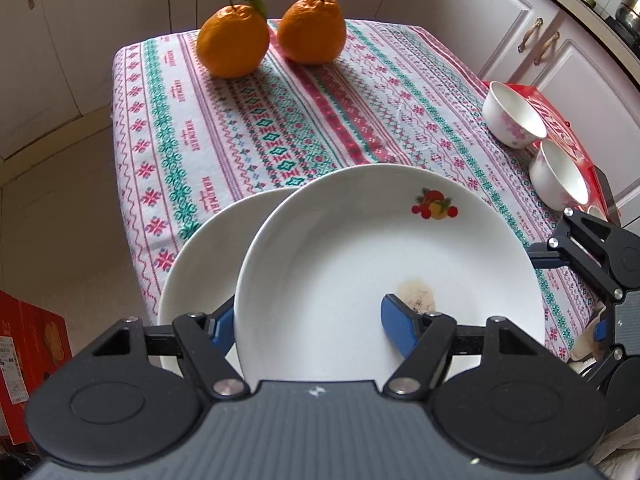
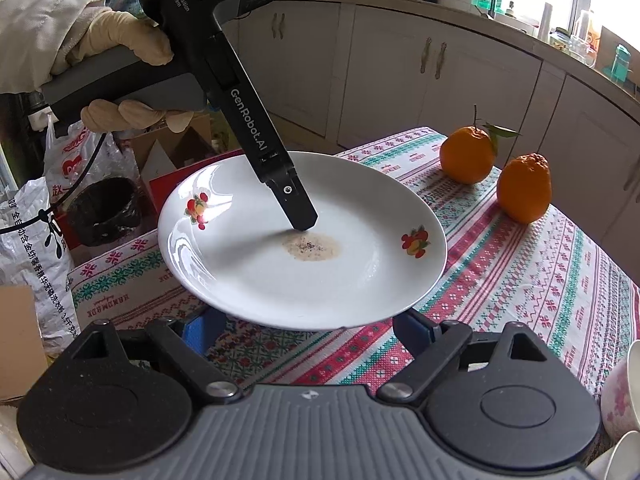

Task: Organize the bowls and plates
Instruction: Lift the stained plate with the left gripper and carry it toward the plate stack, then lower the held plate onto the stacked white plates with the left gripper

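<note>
Plate (image 1: pixel 360 264) with fruit print hangs tilted above the tabletop (image 1: pixel 280 128), over a second plate (image 1: pixel 200 264) at its left. Best lower it level, centred onto that one. Left gripper (image 1: pixel 308 326) pinches its rim; right gripper (image 2: pixel 308 330) stands wide, holding nothing, just under the plate's near edge.

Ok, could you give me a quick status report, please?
Left gripper shut on stained plate, tilted over second plate. Right gripper open, empty. Nothing in the way.
</note>
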`<action>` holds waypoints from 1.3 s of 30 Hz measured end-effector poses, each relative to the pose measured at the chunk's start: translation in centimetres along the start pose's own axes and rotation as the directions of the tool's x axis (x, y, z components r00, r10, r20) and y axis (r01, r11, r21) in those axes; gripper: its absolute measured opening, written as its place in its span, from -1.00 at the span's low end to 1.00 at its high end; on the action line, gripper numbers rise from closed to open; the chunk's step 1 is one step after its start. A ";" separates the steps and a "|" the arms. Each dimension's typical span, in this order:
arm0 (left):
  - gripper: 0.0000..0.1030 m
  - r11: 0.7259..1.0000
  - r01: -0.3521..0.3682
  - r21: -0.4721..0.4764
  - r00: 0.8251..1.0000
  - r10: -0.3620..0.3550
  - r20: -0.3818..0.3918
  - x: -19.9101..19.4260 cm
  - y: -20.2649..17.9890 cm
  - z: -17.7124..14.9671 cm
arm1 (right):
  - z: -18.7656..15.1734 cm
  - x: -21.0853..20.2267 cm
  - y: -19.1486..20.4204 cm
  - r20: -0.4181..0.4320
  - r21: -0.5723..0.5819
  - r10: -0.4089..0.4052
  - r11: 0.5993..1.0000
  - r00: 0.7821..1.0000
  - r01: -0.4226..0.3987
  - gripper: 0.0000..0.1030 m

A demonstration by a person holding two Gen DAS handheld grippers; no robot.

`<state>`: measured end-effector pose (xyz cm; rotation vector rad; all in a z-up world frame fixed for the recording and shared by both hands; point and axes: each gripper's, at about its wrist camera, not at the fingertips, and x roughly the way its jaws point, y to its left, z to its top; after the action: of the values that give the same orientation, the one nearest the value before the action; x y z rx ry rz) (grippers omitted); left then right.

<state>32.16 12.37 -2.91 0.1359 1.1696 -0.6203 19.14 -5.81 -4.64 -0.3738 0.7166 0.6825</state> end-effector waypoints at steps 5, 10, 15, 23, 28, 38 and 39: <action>0.39 1.000 0.008 -0.016 1.000 -0.008 0.003 0.2 0.6 -0.4 | 0.3 0.4 0.2 -0.008 -0.005 0.000 1.000 1.000 0.000 0.81; 0.39 0.999 0.019 -0.036 1.000 -0.019 0.005 0.4 1.2 -0.7 | 0.3 0.6 0.6 -0.011 -0.014 -0.004 1.000 1.000 0.004 0.81; 0.39 0.999 0.021 -0.047 1.000 -0.021 0.007 0.5 1.6 -0.8 | 0.4 0.7 0.7 -0.012 -0.016 -0.001 1.000 1.000 0.000 0.81; 0.39 0.998 0.014 -0.066 1.000 -0.014 0.000 0.5 2.1 -1.2 | 0.6 1.0 0.5 -0.012 -0.015 0.012 1.000 1.000 -0.012 0.81; 0.39 0.998 0.004 -0.068 1.000 -0.004 -0.005 0.4 2.1 -1.4 | 0.6 1.2 0.7 -0.014 -0.028 0.016 0.999 1.000 -0.017 0.81; 0.40 0.996 -0.002 -0.084 1.000 0.002 -0.001 -0.1 2.6 -1.7 | 0.7 1.5 0.5 -0.010 -0.021 0.034 0.999 0.999 -0.034 0.81; 0.40 0.996 -0.003 -0.086 1.000 0.003 -0.001 -0.1 2.6 -1.7 | 0.7 1.5 0.4 -0.010 -0.018 0.037 0.999 0.999 -0.038 0.81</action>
<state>32.08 15.26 -4.05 0.0645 1.1946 -0.5667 20.00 -4.46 -5.22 -0.3811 0.7282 0.7235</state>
